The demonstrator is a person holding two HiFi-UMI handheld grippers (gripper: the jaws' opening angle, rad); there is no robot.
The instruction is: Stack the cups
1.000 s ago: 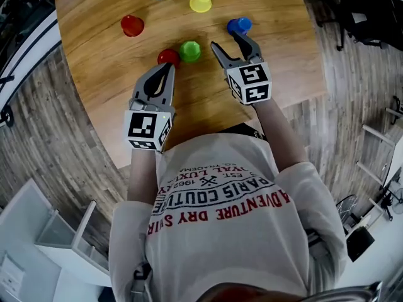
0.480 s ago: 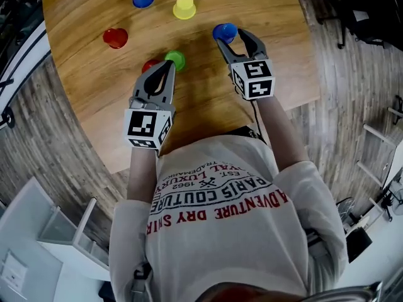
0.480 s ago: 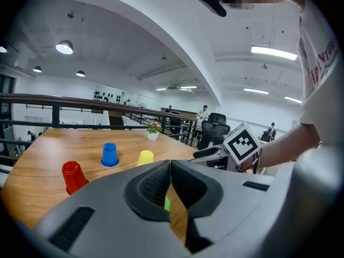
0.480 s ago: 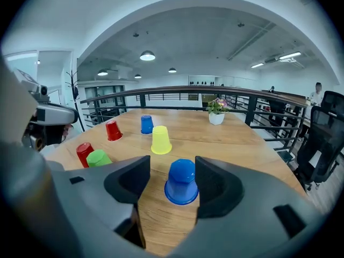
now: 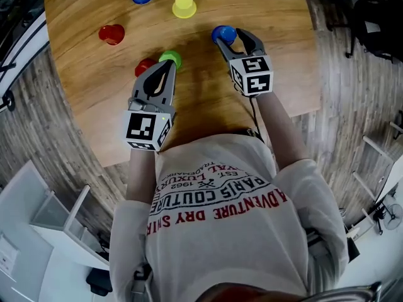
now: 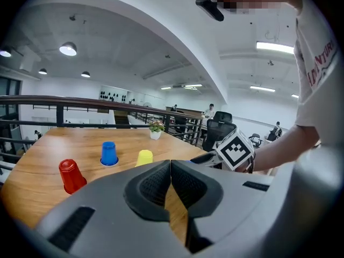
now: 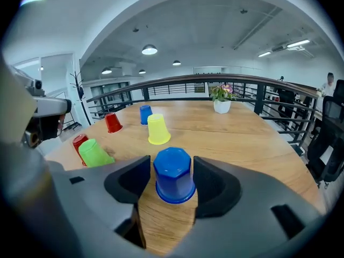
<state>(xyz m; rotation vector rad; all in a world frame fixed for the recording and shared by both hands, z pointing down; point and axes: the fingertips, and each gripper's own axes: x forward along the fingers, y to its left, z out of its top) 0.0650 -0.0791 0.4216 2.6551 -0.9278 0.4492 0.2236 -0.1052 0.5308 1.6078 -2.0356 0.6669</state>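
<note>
One blue cup (image 7: 173,174) stands inverted on table (image 5: 271,11) between wide-spread jaws of right gripper (image 5: 230,38); left gripper (image 5: 167,64) closed, empty.

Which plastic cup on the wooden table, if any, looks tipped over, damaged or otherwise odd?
Nothing stands out: all six plastic cups stand upside down on the wooden table, none tipped or spilled.

A wooden table (image 5: 271,17) is set on a grey plank floor (image 5: 356,99), and a white shelf unit (image 5: 44,231) is seen at the near left. Beyond the table's far edge, a dark railing (image 7: 183,82) and a potted plant (image 7: 222,100) are seen. The white arched ceiling (image 7: 204,26) is lit by round lamps (image 7: 149,49).
</note>
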